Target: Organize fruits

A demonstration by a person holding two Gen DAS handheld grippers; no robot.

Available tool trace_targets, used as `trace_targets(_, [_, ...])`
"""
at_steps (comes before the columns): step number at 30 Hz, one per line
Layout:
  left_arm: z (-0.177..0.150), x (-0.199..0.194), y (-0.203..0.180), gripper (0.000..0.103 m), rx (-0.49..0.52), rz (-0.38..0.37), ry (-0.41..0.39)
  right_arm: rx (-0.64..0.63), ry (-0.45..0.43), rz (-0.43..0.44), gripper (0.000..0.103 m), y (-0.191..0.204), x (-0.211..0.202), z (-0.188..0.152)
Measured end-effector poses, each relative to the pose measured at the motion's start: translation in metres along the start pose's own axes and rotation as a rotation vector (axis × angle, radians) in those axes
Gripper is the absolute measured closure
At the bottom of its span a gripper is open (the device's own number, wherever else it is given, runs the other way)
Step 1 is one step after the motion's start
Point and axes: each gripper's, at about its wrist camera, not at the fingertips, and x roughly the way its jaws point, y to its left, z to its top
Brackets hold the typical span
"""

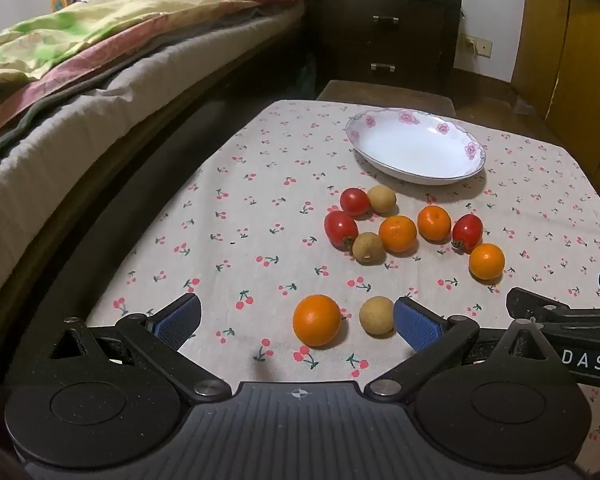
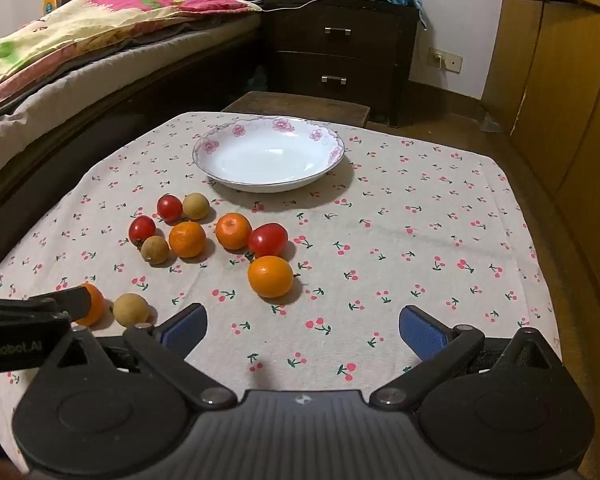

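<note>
Scattered fruits [image 2: 188, 239] before empty plate [image 2: 268, 184]

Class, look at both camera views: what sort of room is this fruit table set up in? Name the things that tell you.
Most likely a bedroom at home: a bed with a bright patterned quilt runs beside the table, and a dark drawer unit stands at its end.

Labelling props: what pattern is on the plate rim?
Pink flowers on the white plate; clearest in the right wrist view.
</note>
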Motion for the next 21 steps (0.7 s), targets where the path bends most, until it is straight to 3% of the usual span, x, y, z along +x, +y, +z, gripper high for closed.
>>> trace_targets(21, [-0.0007,0.0015,0.0002,0.0,-0.005,-0.003,0.017,0.007,0.016,0.003,0.0,0.0008,0.0025,-0.0006])
